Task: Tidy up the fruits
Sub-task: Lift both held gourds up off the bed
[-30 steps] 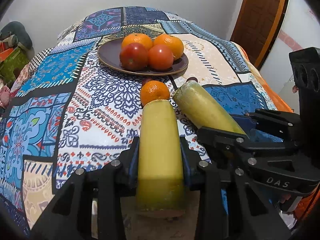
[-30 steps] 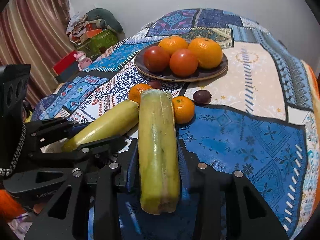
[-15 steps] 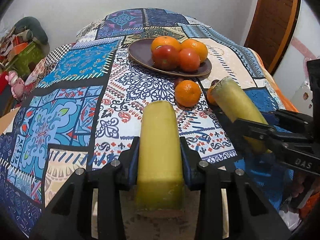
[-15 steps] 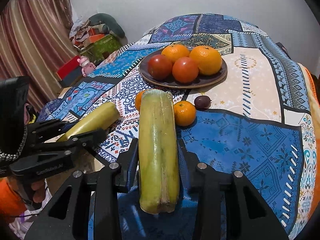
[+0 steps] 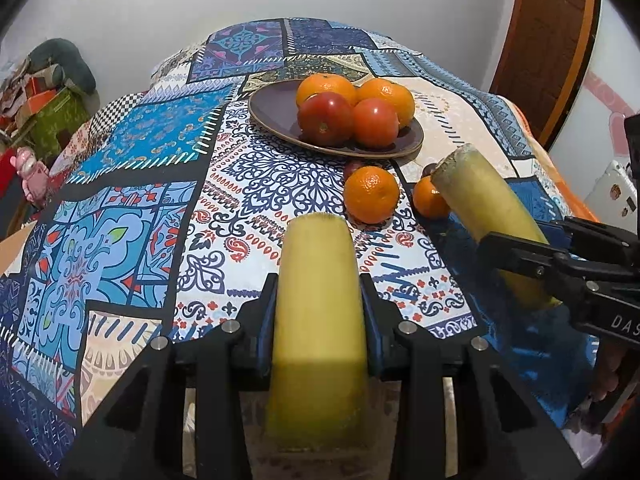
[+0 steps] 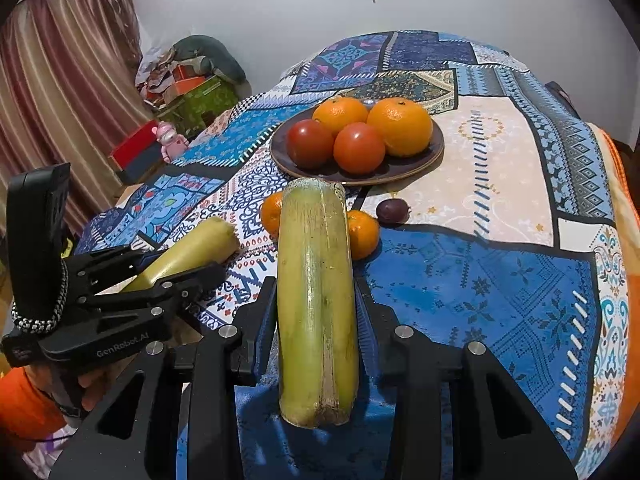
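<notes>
My left gripper is shut on a yellow-green cane piece, held above the patterned tablecloth. My right gripper is shut on a second, longer cane piece. Each gripper also shows in the other view, the right gripper and the left gripper. A dark plate at the table's middle holds two oranges and two tomatoes. Two small oranges and a dark purple fruit lie loose in front of the plate.
Boxes, a pink toy and a striped curtain stand left of the table. A wooden door is at the back right. The table's near edge lies under both grippers.
Both grippers have drawn back and apart from each other, still holding their cane pieces. The plate and loose oranges now sit further right in the left view.
</notes>
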